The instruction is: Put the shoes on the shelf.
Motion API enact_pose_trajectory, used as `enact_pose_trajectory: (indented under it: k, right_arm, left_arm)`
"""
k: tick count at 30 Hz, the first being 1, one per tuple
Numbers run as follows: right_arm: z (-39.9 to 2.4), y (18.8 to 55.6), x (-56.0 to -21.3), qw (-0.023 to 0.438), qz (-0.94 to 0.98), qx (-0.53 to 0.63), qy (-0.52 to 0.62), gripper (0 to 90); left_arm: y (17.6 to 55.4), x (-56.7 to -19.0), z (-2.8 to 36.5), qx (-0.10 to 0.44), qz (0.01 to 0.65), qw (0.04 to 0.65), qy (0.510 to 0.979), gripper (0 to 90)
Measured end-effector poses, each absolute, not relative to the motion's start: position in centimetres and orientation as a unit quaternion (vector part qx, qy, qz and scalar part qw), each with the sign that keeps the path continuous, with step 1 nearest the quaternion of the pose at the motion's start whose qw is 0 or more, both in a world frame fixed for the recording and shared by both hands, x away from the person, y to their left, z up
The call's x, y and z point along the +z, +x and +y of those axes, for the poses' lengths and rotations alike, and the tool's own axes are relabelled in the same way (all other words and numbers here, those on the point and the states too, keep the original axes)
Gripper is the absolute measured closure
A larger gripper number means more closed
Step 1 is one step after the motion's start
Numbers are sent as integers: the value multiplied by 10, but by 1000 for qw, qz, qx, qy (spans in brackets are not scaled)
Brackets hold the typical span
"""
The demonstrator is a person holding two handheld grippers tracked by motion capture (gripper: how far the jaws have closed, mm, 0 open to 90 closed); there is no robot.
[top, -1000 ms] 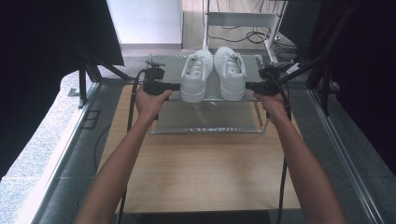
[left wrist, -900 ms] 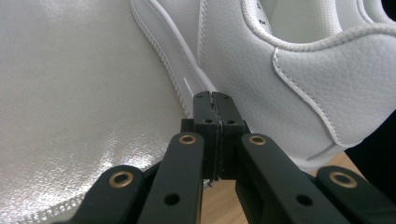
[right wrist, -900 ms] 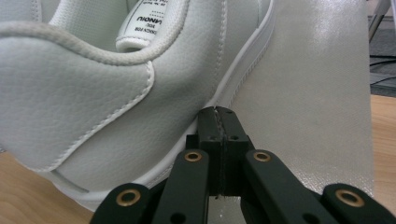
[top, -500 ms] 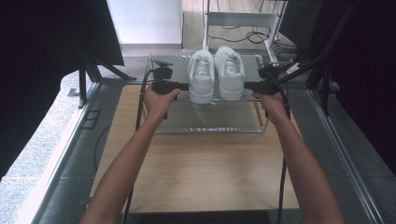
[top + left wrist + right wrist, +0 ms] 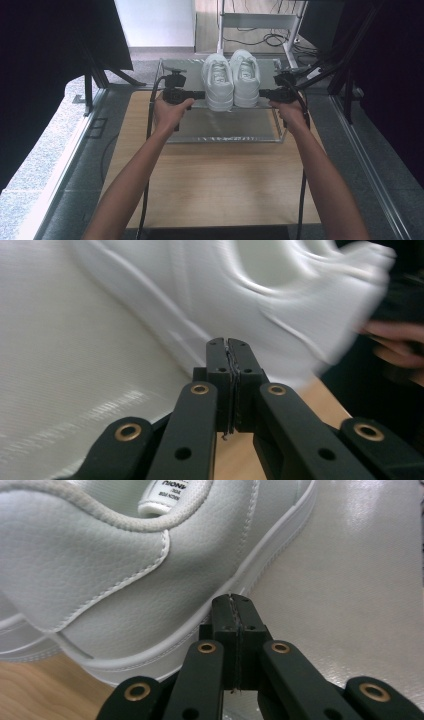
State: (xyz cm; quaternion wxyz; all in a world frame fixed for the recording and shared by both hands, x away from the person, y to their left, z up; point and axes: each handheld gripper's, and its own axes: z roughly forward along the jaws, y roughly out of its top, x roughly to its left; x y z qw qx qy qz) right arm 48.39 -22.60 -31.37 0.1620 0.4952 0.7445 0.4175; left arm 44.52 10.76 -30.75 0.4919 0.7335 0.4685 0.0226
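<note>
**White sneakers pressed from both sides on a shelf rack**

Pale wooden tabletop (image 5: 215,175) under a low metal-framed rack with a silvery top shelf (image 5: 187,67), grey carpet around, dark screens at either side.

Pair of white leather lace-up sneakers (image 5: 231,80) side by side on that shelf, toes pointing away, heels at the near edge, the two shoes touching along their inner sides. Left shoe (image 5: 150,315) blurred in the left gripper view, close in front of the jaw tips. Right shoe (image 5: 125,565) sharp in the right gripper view, its white rubber sole resting on the silvery shelf, a tongue label at the top.

Left gripper (image 5: 199,94), black, held level and pointing inward at the outer side of the left shoe; jaws pressed together with nothing between them, tips at or just beside the shoe's side, contact hard to tell through the blur. Right gripper (image 5: 263,93), also black and level, pointing inward from the other side; jaws likewise closed on nothing, tips right against the sole edge of the right shoe.

Bare forearms reaching in from the near edge, a black cable (image 5: 148,165) trailing back from each gripper. Beyond the rack, a white metal stand (image 5: 255,21) with loose cables on the floor.
</note>
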Motion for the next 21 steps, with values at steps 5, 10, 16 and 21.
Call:
enact_pose_trajectory:
  k: [5,10,16,21]
  right_arm:
    - [-226,484,-314,161,744,418,496,900]
    - [-226,484,-314,156,738,420,505,900]
    - [-226,486,-313,154,741,417,504,900]
    - [-227,486,-313,152,740,417,505,900]
  left_arm:
    - [433,-307,89,23,438,475,762,895]
    - [436,-305,85,36,432,469,769,900]
    - [437,-306,87,37,435,475,764,900]
    - [439,-309,90,25,442,486,754,900]
